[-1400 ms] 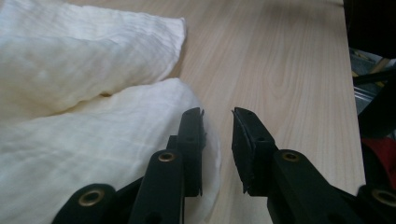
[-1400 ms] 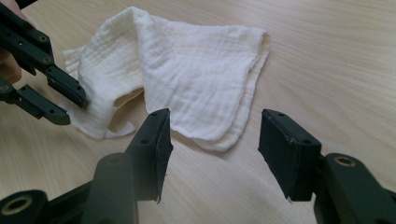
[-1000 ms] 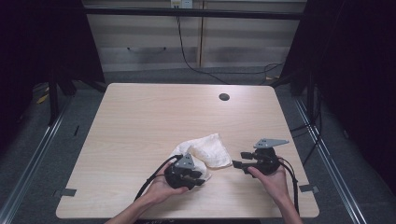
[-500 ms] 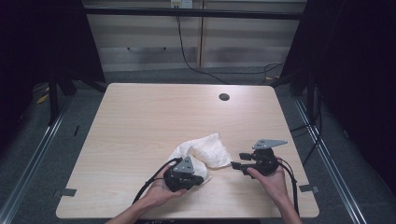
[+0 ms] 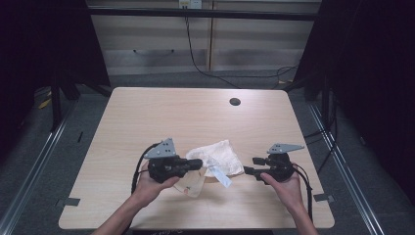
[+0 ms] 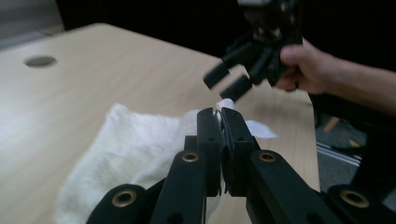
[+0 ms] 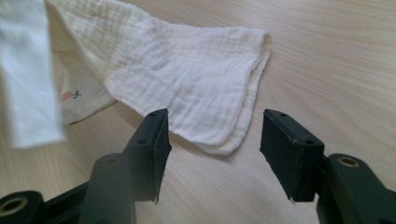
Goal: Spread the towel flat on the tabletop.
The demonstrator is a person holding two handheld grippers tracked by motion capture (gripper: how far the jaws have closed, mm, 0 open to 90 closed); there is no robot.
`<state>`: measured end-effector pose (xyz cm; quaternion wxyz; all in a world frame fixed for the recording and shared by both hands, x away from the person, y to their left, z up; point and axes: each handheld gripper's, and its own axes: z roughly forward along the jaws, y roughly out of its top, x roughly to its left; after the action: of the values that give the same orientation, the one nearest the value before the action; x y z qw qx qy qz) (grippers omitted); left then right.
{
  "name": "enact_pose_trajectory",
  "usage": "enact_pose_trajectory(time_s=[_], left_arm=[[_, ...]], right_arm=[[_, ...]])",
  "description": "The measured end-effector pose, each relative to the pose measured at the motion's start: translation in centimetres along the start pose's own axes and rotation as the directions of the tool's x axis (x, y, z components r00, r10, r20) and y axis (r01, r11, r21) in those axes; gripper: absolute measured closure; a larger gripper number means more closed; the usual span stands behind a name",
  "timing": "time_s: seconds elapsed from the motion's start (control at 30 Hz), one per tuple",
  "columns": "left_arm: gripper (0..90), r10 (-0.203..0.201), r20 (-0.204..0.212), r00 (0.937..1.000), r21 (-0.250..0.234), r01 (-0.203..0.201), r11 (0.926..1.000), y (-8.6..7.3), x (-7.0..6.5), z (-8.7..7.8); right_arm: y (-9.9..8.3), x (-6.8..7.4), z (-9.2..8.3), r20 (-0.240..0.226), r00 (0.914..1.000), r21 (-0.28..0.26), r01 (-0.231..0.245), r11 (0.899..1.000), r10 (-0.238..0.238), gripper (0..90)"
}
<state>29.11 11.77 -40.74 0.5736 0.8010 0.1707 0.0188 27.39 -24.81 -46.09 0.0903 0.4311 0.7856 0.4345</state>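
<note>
A crumpled white muslin cloth (image 5: 218, 154) lies near the front middle of the wooden table (image 5: 147, 112). My left gripper (image 5: 195, 164) is shut on a fold of the cloth (image 6: 135, 144), and white fabric shows pinched between the jaw tips of the left gripper (image 6: 220, 116). A white tag (image 5: 222, 177) hangs from the lifted part. My right gripper (image 5: 248, 170) stands open just right of the cloth. Its jaws, seen in the right gripper view (image 7: 215, 135), stand wide apart just in front of the layered corner of the cloth (image 7: 196, 84), with nothing between them.
A round cable hole (image 5: 235, 102) sits at the table's far right. A small printed motif (image 7: 70, 95) shows on a lower layer of fabric. Dark floor and metal rails (image 5: 39, 161) flank the table.
My left gripper has risen and shifted left and away, lifting part of the cloth off the table. The right gripper has hardly moved.
</note>
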Motion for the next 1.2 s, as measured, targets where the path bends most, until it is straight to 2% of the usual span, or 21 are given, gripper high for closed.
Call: enact_pose_trajectory(time_s=[0.1,0.13,0.17,0.2,0.23,0.3,0.37,0.43,0.5,0.6,0.7,0.73,0.77,0.93,0.97,1.03,1.07,1.1,1.13,1.17,1.2], left_arm=[[87.3,0.012,-0.029,0.9995,-0.035,-0.013,0.9993,1.7,0.4,-1.1],[87.3,0.029,-0.048,0.9985,-0.053,-0.031,0.9981,3.2,0.5,-2.0],[87.3,0.029,-0.048,0.9985,-0.053,-0.031,0.9981,3.2,0.5,-2.0],[87.3,0.035,-0.065,0.9973,-0.079,-0.040,0.9961,4.7,0.7,-2.8],[87.3,0.035,-0.065,0.9973,-0.079,-0.040,0.9961,4.7,0.7,-2.8],[87.3,0.044,-0.079,0.9959,-0.103,-0.052,0.9934,5.8,0.8,-3.7],[87.4,0.036,-0.103,0.9941,-0.142,-0.051,0.9886,6.9,1.3,-5.3],[87.3,0.022,-0.125,0.9920,-0.146,-0.040,0.9884,6.8,1.9,-6.0],[87.3,0.009,-0.144,0.9896,-0.142,-0.029,0.9894,6.4,2.4,-6.3],[87.3,-0.055,-0.186,0.9809,-0.139,0.029,0.9899,4.5,4.5,-7.3],[87.3,-0.116,-0.224,0.9678,-0.130,0.088,0.9876,1.7,6.4,-7.9],[87.3,-0.146,-0.246,0.9583,-0.119,0.119,0.9857,0.3,7.1,-8.1],[87.3,-0.146,-0.246,0.9583,-0.119,0.119,0.9857,0.3,7.1,-8.1],[87.2,-0.209,-0.268,0.9403,-0.117,0.184,0.9760,-2.4,8.5,-8.4],[87.2,-0.212,-0.294,0.9319,-0.094,0.192,0.9768,-3.0,9.0,-8.3],[87.2,-0.231,-0.306,0.9238,-0.094,0.212,0.9728,-3.5,9.6,-8.3],[87.2,-0.231,-0.306,0.9238,-0.094,0.212,0.9728,-3.5,9.6,-8.3],[87.2,-0.234,-0.314,0.9199,-0.089,0.217,0.9721,-3.8,9.8,-8.2],[87.2,-0.250,-0.333,0.9091,-0.076,0.238,0.9682,-4.4,10.4,-8.0],[87.2,-0.250,-0.333,0.9091,-0.076,0.238,0.9682,-4.4,10.4,-8.0],[87.2,-0.261,-0.342,0.9028,-0.062,0.255,0.9650,-5.0,11.0,-7.8]], right_arm=[[0.0,0.0,0.0,0.001,1.0000,0.003,0.002,1.000,-0.002,42.1],[0.0,0.0,0.0,0.000,1.0000,0.002,0.000,1.000,0.000,42.1],[0.0,0.0,0.0,0.000,1.0000,0.002,-0.001,1.000,0.001,42.0],[0.0,0.0,-0.1,0.001,1.0000,0.002,-0.006,1.000,0.006,42.1],[0.0,0.0,-0.2,0.003,1.0000,-0.001,-0.003,1.000,0.003,42.1],[0.0,-0.1,-0.3,0.003,1.0000,-0.003,0.000,1.000,0.000,42.0],[0.0,-0.1,-0.4,0.004,1.0000,-0.005,-0.004,1.000,0.004,42.0],[0.0,-0.1,-0.5,0.004,1.0000,-0.007,0.000,1.000,0.000,42.0],[0.0,-0.1,-0.5,0.002,1.0000,-0.010,0.004,1.000,-0.004,42.0],[0.0,0.0,-0.3,-0.001,1.0000,-0.006,0.000,1.000,0.000,41.7],[0.0,0.1,0.0,-0.005,1.0000,0.001,0.003,1.000,-0.003,41.8],[0.0,0.1,0.2,-0.007,1.0000,0.005,0.006,1.000,-0.006,42.0],[0.0,0.2,0.3,-0.012,0.9999,0.007,0.008,1.000,-0.008,42.5],[0.3,0.8,1.2,-0.034,0.9987,0.009,0.038,0.999,-0.038,46.3],[0.3,0.9,1.4,-0.042,0.9981,0.009,0.045,0.999,-0.045,47.7],[0.5,1.1,1.9,-0.057,0.9964,0.012,0.063,0.998,-0.063,50.7],[0.6,1.3,2.4,-0.064,0.9951,0.021,0.077,0.997,-0.075,51.6],[0.6,1.3,2.4,-0.064,0.9951,0.021,0.077,0.997,-0.075,51.6],[0.9,1.6,3.1,-0.088,0.9916,0.024,0.097,0.995,-0.095,55.1],[0.9,1.6,3.1,-0.088,0.9916,0.024,0.097,0.995,-0.095,55.1],[1.1,1.8,4.0,-0.121,0.9876,0.026,0.104,0.994,-0.100,57.4]])
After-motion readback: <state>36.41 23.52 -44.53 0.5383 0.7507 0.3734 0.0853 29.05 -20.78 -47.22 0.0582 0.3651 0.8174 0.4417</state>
